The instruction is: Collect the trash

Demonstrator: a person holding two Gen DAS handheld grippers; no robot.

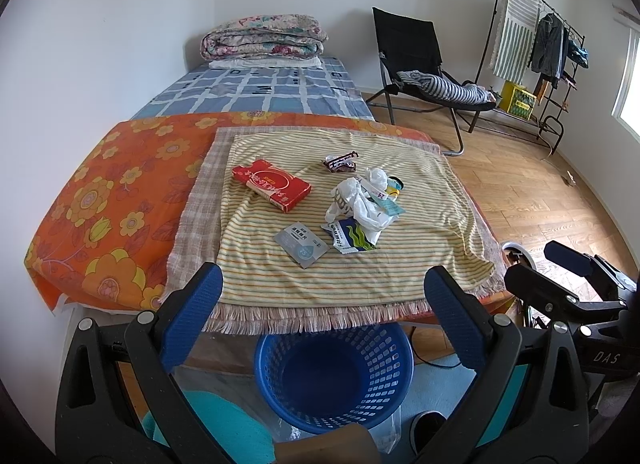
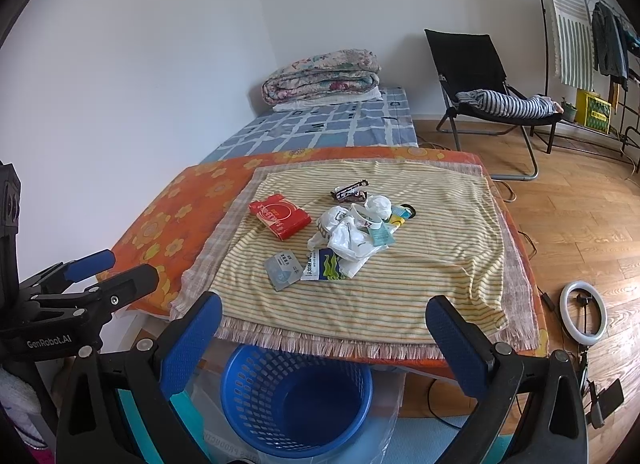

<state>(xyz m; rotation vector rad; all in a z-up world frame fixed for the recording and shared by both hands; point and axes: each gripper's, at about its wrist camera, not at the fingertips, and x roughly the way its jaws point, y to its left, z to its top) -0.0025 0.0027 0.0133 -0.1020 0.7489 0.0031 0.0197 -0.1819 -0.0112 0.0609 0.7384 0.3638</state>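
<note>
Both grippers — left gripper, right gripper — are held back, jaws spread and empty, above the blue basket; trash is left clustered on the striped cloth, nothing collected yet.

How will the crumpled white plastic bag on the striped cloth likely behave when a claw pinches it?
The white plastic bag looks thin and crumpled, so it will probably be floppy and very light. It lies against the green-and-blue sachet and other wrappers, so lifting it may drag or scatter them. Its glossy film could slip from a shallow pinch.
</note>
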